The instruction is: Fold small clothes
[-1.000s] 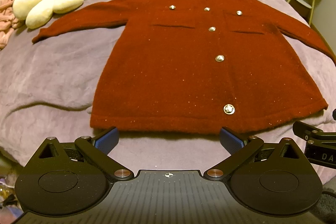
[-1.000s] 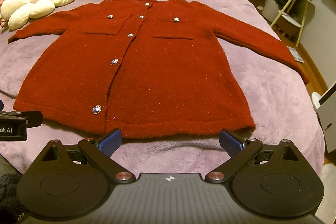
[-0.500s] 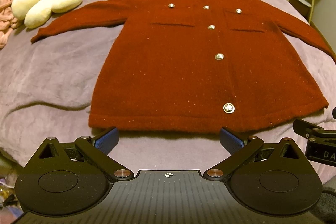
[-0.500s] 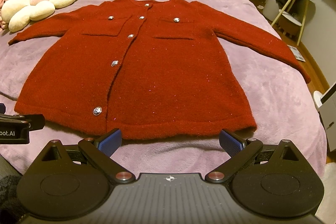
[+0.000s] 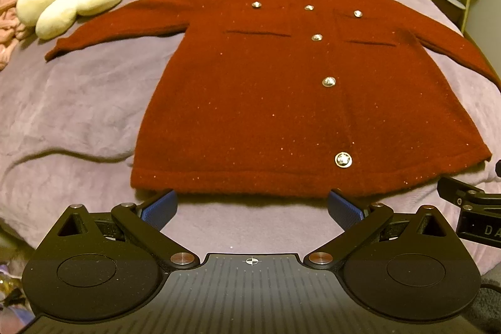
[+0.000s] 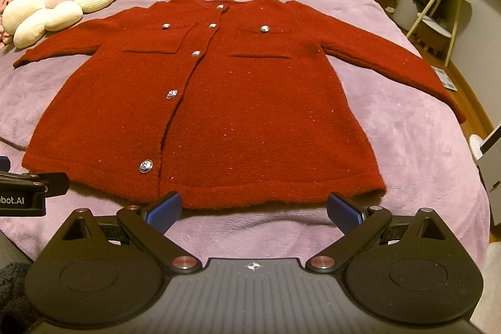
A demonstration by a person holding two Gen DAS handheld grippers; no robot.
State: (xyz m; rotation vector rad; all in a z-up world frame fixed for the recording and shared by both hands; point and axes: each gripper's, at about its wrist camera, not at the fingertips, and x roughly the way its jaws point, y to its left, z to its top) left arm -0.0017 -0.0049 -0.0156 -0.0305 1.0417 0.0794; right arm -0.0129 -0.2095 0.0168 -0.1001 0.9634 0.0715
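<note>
A fuzzy dark-red knitted coat with shiny silver buttons (image 5: 300,102) is spread flat, front up, on a bed with a soft purple blanket (image 5: 72,108). Both sleeves are stretched out to the sides.

The left gripper (image 5: 252,205) is held just in front of the coat's bottom hem. Its blue-padded fingers (image 5: 159,205) are wide apart and nothing is held between them. The hem lies just past the finger tips. The left corner of the hem sits near the left finger.

The right gripper (image 6: 253,207) is held the same way — fingers (image 6: 344,208) wide apart, nothing gripped, the hem just ahead of the tips.

Since a second ago very little has changed. The left gripper has been brought a tiny bit closer, so the hem is now nearer the tips. The right one has hardly been moved. It looks like no fold has been started yet — the hem is probably about to be pinched.

A cream flower-shaped plush pillow (image 6: 59,5) is seen far beyond the left fingers, near the left sleeve.
</note>
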